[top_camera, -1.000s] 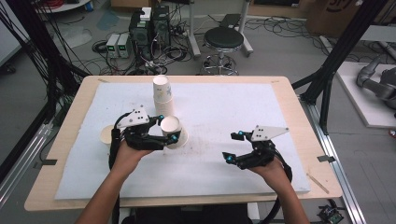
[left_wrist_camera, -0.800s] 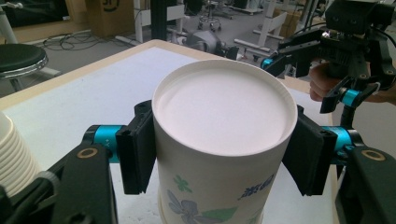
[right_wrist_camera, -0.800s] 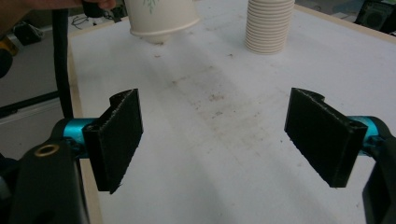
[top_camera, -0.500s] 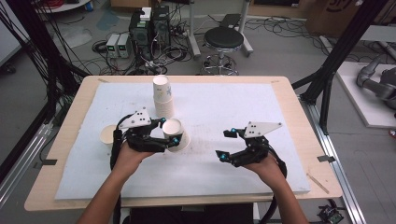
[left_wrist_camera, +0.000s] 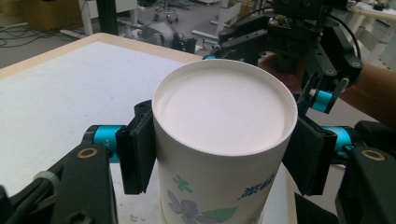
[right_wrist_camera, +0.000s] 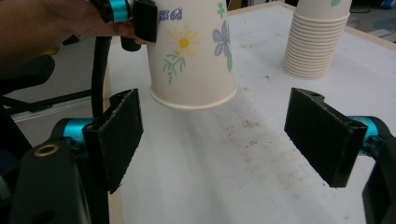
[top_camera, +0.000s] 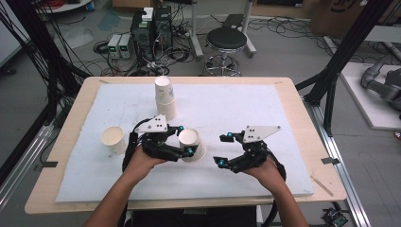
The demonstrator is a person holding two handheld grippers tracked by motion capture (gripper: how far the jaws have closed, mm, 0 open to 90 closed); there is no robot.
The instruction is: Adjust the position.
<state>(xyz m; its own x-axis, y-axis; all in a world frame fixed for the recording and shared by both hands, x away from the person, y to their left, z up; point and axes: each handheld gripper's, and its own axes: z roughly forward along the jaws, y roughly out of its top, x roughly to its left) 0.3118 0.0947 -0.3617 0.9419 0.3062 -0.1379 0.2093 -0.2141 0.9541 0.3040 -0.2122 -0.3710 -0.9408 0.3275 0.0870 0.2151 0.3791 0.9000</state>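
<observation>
We see a table [top_camera: 66, 142] with a white mat [top_camera: 265, 109]. A cup stack [top_camera: 165, 97] stands at its far side, and one cup [top_camera: 113, 138] sits mouth-up at the left. Our left gripper [top_camera: 187, 143] clamps an upside-down cup [left_wrist_camera: 224, 140], lifted above the mat's middle. Our right gripper [top_camera: 223, 149] waits just beside it, jaws apart.

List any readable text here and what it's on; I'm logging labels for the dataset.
Blue print on the held paper cup, by its flower pattern: too blurred to read in either gripper view.
Dark marking on the cardboard box in the high view: cut off, unreadable.
No other text is legible.
</observation>
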